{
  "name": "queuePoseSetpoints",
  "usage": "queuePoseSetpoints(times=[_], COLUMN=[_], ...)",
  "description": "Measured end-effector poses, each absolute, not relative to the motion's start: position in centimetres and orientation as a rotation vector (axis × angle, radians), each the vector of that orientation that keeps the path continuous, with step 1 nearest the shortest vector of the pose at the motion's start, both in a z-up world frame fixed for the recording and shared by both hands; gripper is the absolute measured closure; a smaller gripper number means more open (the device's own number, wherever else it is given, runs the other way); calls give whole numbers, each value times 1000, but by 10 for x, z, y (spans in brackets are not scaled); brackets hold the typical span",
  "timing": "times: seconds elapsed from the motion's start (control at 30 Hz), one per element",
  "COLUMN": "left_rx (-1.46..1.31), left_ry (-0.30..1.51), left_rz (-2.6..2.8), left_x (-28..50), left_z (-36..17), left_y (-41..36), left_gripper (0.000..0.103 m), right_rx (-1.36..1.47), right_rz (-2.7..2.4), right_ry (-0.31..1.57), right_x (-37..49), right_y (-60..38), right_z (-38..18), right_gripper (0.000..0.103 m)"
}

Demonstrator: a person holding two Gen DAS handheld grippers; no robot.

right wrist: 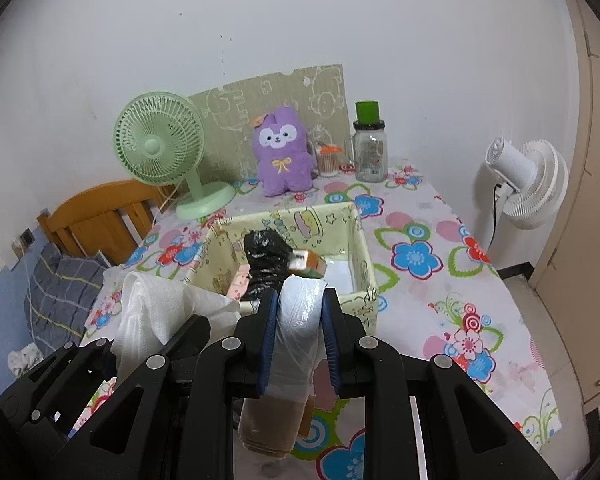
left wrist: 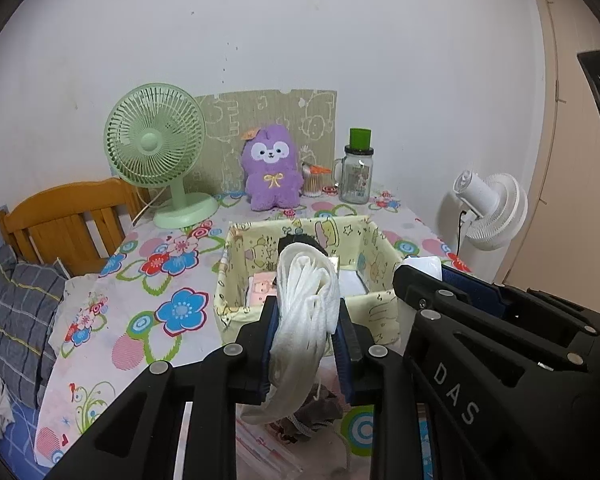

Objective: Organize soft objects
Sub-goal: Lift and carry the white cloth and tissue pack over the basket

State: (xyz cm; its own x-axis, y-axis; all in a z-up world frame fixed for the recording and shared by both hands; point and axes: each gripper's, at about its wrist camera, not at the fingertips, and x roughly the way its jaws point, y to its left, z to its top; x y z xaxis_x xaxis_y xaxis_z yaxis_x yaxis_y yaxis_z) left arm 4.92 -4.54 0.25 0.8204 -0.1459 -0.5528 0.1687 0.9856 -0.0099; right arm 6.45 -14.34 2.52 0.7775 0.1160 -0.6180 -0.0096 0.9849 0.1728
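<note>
The left gripper (left wrist: pixel 306 330) pinches a white bag (left wrist: pixel 308 300) and the right gripper (right wrist: pixel 298 334) a clear-wrapped bundle (right wrist: pixel 298 320), both near the fabric box's (left wrist: pixel 380 308) front edge; "DAS" marks the right gripper.

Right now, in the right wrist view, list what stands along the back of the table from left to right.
Green fan → purple plush toy → small tub of cotton swabs → glass jar with a green lid. Off the table, further right, stands a white fan.
</note>
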Motion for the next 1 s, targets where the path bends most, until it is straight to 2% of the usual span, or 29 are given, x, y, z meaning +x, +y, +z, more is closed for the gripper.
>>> queuePoseSetpoints(times=[1.0], left_rx=[27], left_ry=[550], left_rz=[-177], left_x=[60], left_z=[29], left_y=[-44], left_gripper=[79], right_rx=[153], right_rz=[80], right_ry=[632], right_x=[81], right_y=[-143], right_z=[52], right_gripper=[78])
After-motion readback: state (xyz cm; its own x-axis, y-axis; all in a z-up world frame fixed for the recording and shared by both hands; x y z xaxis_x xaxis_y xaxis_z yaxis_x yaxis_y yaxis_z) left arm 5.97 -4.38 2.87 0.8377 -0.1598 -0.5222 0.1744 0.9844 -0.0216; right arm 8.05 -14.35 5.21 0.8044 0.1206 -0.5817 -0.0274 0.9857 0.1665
